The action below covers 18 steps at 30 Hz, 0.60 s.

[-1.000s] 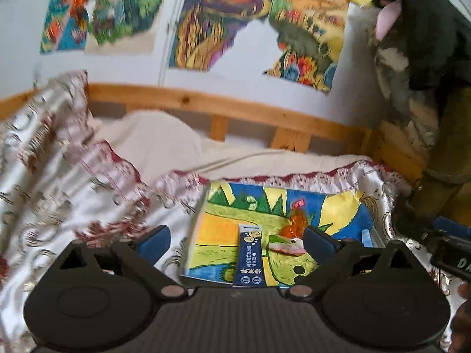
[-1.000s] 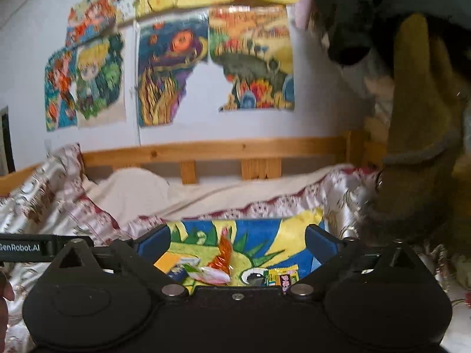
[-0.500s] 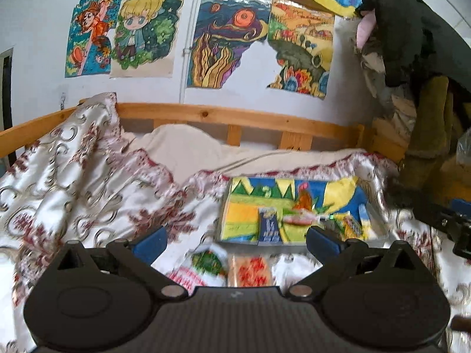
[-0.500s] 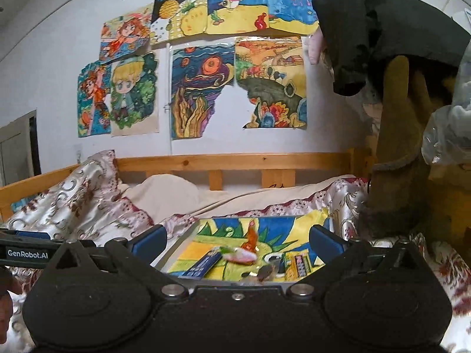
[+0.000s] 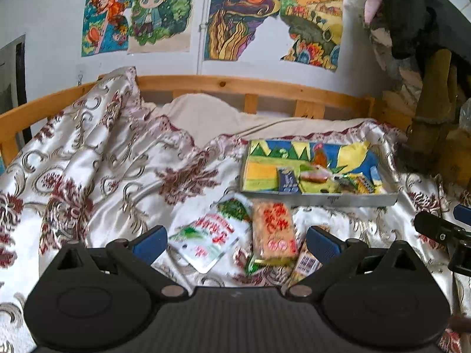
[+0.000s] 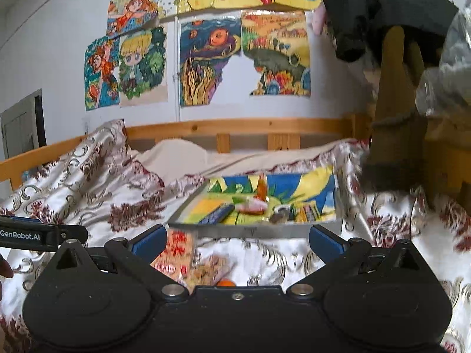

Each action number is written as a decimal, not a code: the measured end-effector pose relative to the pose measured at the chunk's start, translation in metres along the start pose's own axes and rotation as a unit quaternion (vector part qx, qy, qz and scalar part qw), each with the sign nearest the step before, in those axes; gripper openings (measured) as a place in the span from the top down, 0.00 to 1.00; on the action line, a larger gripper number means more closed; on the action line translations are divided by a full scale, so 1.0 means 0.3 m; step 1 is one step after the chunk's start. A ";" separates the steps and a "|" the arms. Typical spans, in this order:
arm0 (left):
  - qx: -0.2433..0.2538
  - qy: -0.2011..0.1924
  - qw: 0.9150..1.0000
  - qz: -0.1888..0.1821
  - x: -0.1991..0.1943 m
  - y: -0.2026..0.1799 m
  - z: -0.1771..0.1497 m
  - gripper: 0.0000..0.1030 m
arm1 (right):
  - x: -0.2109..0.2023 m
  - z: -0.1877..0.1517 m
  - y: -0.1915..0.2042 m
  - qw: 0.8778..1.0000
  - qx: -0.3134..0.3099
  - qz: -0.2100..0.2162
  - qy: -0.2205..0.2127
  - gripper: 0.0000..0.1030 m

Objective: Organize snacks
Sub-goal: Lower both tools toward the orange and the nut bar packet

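On the bed, between the tray and the two cameras, a small heap of loose snacks is seen lying on the patterned cover. The left hand-held gripper is held released, its blue pads wide apart and nothing between them, with the orange-printed packet lying directly ahead of it and slightly right of centre. The long axis of that packet runs away from the camera, roughly in line with the fingers, so a closing across its short width is judged possible without turning the wrist. The white and green packet lies touching its left side, set on a slant.

The right hand-held gripper is likewise released and empty. From it, the same orange-printed packet is found low and to the left, by the left pad; the left hand-held gripper is therefore judged the nearer and better aligned.

The tray, lined with a bright drawing, lies beyond the heap and already carries several small snacks, a dark blue packet among them. These are blurred and cannot be told apart. The lower packets of the heap are cut off by the gripper bodies, and an orange item is mostly hidden.
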<state>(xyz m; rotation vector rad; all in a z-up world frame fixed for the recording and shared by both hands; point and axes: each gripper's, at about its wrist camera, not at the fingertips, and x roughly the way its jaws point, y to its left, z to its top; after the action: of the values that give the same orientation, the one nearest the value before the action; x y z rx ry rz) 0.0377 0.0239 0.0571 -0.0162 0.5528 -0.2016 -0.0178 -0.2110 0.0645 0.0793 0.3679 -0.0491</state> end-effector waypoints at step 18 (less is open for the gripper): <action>0.003 0.087 0.996 0.025 0.122 0.046 -0.127 0.01 | 0.100 -0.146 -0.024 0.994 0.024 0.000 0.104 0.01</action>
<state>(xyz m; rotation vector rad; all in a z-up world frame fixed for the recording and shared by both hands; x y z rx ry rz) 0.0507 0.0320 0.0048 0.0218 0.7252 -0.1562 -0.0058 -0.2154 0.0125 0.1334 0.5759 -0.0498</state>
